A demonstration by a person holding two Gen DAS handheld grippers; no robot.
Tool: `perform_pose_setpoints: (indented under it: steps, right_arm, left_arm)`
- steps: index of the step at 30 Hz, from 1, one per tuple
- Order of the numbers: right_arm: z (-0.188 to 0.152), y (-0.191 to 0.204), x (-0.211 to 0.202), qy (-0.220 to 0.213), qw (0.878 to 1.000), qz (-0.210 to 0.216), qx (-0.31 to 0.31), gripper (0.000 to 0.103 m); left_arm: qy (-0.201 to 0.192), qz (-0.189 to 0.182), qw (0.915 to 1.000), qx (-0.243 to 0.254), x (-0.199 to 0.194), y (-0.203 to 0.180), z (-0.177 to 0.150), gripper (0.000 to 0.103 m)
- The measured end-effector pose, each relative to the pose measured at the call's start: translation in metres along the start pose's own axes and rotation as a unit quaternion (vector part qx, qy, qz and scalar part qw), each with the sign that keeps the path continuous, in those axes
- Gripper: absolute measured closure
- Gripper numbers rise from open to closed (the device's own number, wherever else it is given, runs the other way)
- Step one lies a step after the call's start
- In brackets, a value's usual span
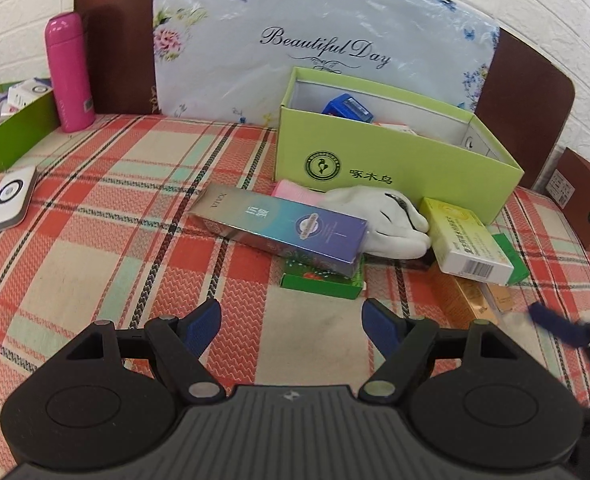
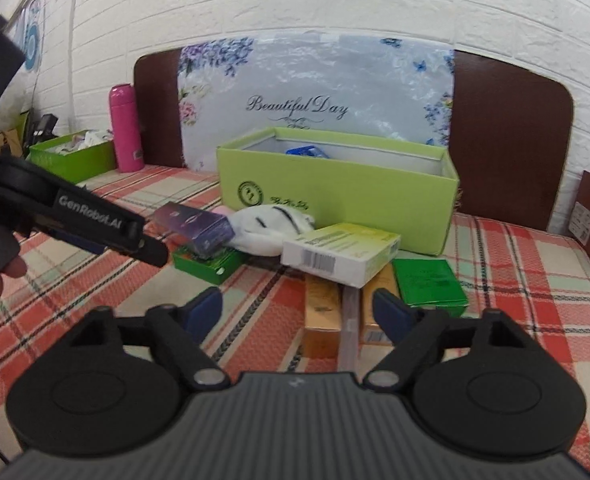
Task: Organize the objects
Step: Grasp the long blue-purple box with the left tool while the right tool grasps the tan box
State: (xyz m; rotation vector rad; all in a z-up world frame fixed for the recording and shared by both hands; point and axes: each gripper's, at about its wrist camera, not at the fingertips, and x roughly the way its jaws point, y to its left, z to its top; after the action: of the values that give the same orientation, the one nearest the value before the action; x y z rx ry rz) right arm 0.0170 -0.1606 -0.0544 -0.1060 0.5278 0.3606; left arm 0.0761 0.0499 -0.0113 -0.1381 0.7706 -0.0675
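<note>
Left gripper (image 1: 291,320): jaws stand wide apart over bare plaid cloth (image 1: 95,240), nothing between the blue pads. Right gripper (image 2: 297,312): jaws apart as well; gold boxes (image 2: 322,316) lie on the cloth beyond and between the pads, no pad pressing on them, so nothing gripped.

Just past the grippers, a loose heap of items on the cloth. Small green box (image 1: 321,280) lies flat, partly under a long purple-blue box (image 1: 279,232) that rests across it. White glove (image 1: 383,220) lies bunched just behind, touching the purple-blue box's far end. A pink item (image 1: 295,192) shows behind the glove; what it is, cannot tell. To the right, a yellow-and-white medicine box (image 1: 467,244) sits tilted on top of the gold boxes and beside a flat green box (image 2: 429,280).

Behind the heap: open lime-green box (image 1: 395,164), lid off, long side towards the grippers, glove nearly against its front wall. Contents: one blue pack (image 1: 347,108) leaning near the back wall, plus a pale item beside it, partly hidden by the rim. White interior otherwise in view.

Far left: second open green box (image 1: 11,136), darker, filled with small white packets. Pink flask (image 1: 69,72) upright beside it. White oval device (image 1: 11,198) flat on the cloth in front.

Back: brown headboard (image 1: 527,92), floral cover (image 1: 315,32) propped against it.
</note>
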Motion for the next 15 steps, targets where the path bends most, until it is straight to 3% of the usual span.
perform_pose_setpoints:
  steps: [1,3,9,14,15]
  right_arm:
    - [-0.001,0.001,0.004,0.011,1.0,0.014,0.004,0.053]
    - [-0.003,0.001,0.013,0.04,0.999,0.011,0.014,0.064]
    - [-0.01,-0.021,0.018,0.054,0.996,-0.025,0.069,0.061]
    - [-0.008,-0.026,0.034,0.055,0.995,-0.028,0.072,0.061]
    - [-0.007,-0.024,0.035,0.06,0.996,-0.029,0.067,0.071]
  left_arm:
    - [0.0,-0.003,1.0,-0.008,0.002,0.002,0.002,0.023]
    - [0.001,-0.013,0.9995,-0.027,0.007,0.006,0.008,0.023]
    - [-0.001,-0.002,0.9955,-0.095,0.033,0.005,0.038,0.023]
    - [0.012,0.022,0.9947,-0.1,0.065,0.001,0.057,0.02]
    - [0.015,0.021,0.9949,-0.098,0.068,0.003,0.057,0.021]
